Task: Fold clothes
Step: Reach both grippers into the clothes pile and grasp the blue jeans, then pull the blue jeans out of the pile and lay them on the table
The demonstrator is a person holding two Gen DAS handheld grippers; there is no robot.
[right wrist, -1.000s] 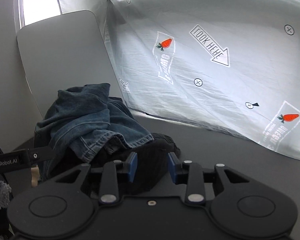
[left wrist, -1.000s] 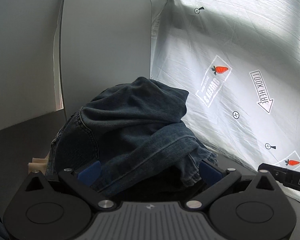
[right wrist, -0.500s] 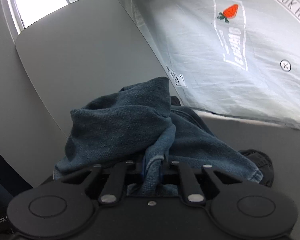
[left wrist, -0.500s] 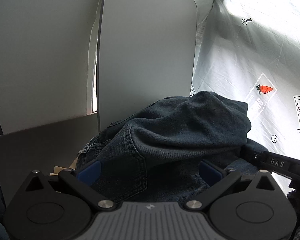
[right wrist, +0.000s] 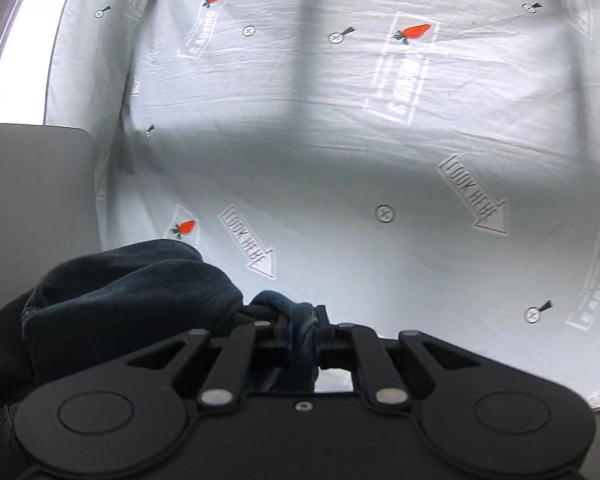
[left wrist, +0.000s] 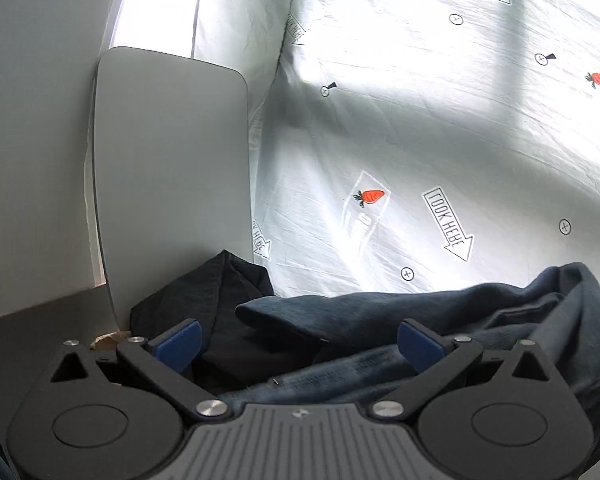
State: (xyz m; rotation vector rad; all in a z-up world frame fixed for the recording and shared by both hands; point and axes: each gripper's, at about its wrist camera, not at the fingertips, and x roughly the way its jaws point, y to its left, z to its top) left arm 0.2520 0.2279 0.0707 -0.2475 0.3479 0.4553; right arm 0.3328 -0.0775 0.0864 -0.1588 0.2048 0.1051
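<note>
The denim garment is running off the right edge of the left wrist view, and its lower folds are disappearing behind the gripper body at the bottom. In the right wrist view, the fingers are covering the pinched fold, and the garment is spilling off the lower left. A small tan object at lower left is sitting half hidden, too little showing to identify.
</note>
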